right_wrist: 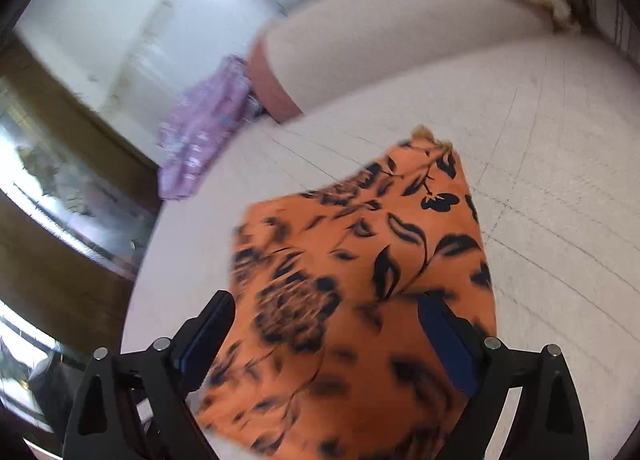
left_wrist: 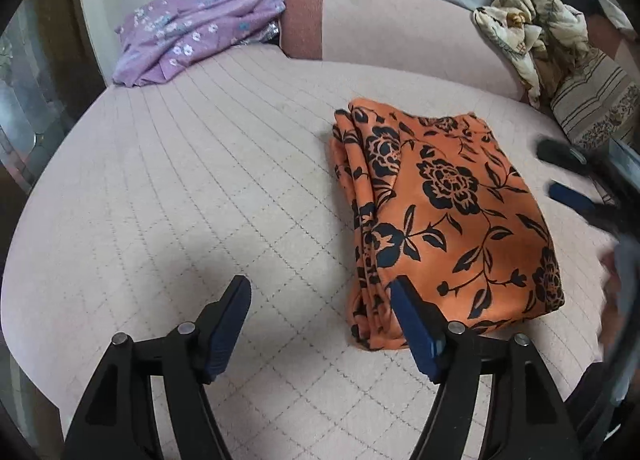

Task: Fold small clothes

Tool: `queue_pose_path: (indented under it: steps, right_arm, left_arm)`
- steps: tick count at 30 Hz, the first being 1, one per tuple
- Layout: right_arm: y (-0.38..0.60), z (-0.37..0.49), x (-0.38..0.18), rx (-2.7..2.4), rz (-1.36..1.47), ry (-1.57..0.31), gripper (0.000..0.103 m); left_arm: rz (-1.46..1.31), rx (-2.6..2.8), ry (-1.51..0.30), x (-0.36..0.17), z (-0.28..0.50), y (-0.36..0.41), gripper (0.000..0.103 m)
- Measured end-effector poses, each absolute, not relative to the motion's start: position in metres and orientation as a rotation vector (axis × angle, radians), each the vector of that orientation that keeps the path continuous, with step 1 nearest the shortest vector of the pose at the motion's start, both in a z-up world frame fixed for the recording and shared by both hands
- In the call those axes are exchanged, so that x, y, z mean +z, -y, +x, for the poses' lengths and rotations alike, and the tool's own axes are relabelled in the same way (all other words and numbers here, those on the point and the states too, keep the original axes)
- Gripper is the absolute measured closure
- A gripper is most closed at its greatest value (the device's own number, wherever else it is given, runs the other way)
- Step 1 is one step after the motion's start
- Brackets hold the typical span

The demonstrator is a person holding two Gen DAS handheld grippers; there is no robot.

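A folded orange cloth with black flowers point(left_wrist: 440, 212) lies flat on the pink quilted bed point(left_wrist: 200, 180), right of centre. My left gripper point(left_wrist: 320, 288) hovers open over the bed at the cloth's near left corner, with nothing between its fingers; its right finger overlaps the cloth's edge in the picture. In the right wrist view, which is blurred, the same orange cloth point(right_wrist: 360, 260) spreads beneath my right gripper point(right_wrist: 326, 300), whose jaws stand wide open above it without pressing on it. The right gripper point(left_wrist: 554, 170) also shows as a dark blur beside the cloth's right edge.
A purple flowered garment point(left_wrist: 192, 28) lies folded at the bed's far left corner. A long pink bolster point(left_wrist: 400, 20) runs along the back. Crumpled cream flowered cloth point(left_wrist: 528, 32) and a striped pillow point(left_wrist: 592, 108) sit at the far right. The bed's edge curves along the left.
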State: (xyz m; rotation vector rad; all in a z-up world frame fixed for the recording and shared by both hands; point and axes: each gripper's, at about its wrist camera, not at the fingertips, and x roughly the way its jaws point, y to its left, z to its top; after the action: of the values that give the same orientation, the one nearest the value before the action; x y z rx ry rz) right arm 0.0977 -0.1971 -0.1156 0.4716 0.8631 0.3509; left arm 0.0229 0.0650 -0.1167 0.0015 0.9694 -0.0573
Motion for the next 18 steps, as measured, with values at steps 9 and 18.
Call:
queue_pose_path:
  steps: [9, 18]
  right_arm:
    - [0.19, -0.043, -0.135, 0.209, 0.252, -0.84, 0.006]
    - [0.176, -0.069, -0.118, 0.133, 0.05, -0.841, 0.003]
  left_arm:
    - [0.043, 0.032, -0.86, -0.098, -0.026, -0.052, 0.017]
    - [0.083, 0.052, -0.85, -0.081, -0.047, -0.027, 0.017]
